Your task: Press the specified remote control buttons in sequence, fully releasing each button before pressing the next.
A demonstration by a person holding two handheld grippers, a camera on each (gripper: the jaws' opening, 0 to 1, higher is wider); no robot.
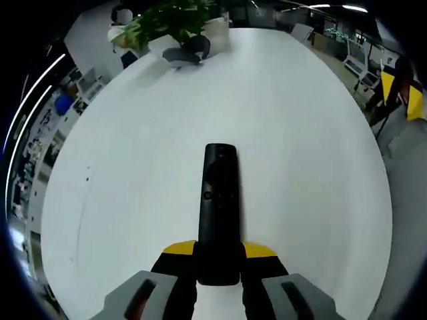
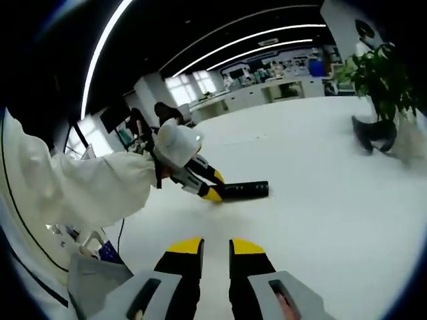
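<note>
White, wide counter (image 1: 120, 173) under strip lights, open office beyond. Seen in the left gripper view, left to right: person in white at the far edge, potted plant (image 1: 175, 19) beside a dark object on the far counter, then yellow furniture at the right margin. Centre of that view: black remote (image 1: 219, 200) lying flat, pointing away, near end clamped between the yellow-tipped fingers of the left gripper (image 1: 219, 257); round button visible partway along its face.

Seen in the right gripper view, left to right: white sleeve (image 2: 80, 190) reaching in, left gripper (image 2: 207, 187) gripping one end of the remote (image 2: 243, 190), which rests on the counter (image 2: 320, 227); plant (image 2: 383, 77) at far right. Right gripper (image 2: 215, 250) well apart from the remote, fingers nearly together with a narrow gap, holding nothing.

Judged as the approach before a press, no button contact yet.

Risks: paired fingertips look broad against small keys, so could hit two buttons at once or the wrong one; off-centre push could pivot the remote in the left grip or skid its free end on the smooth counter; hasty lift could leave a button half-released before the next; coming in low could hide the remote from one view.

No brand, label or lettering readable on the remote or elsewhere.
</note>
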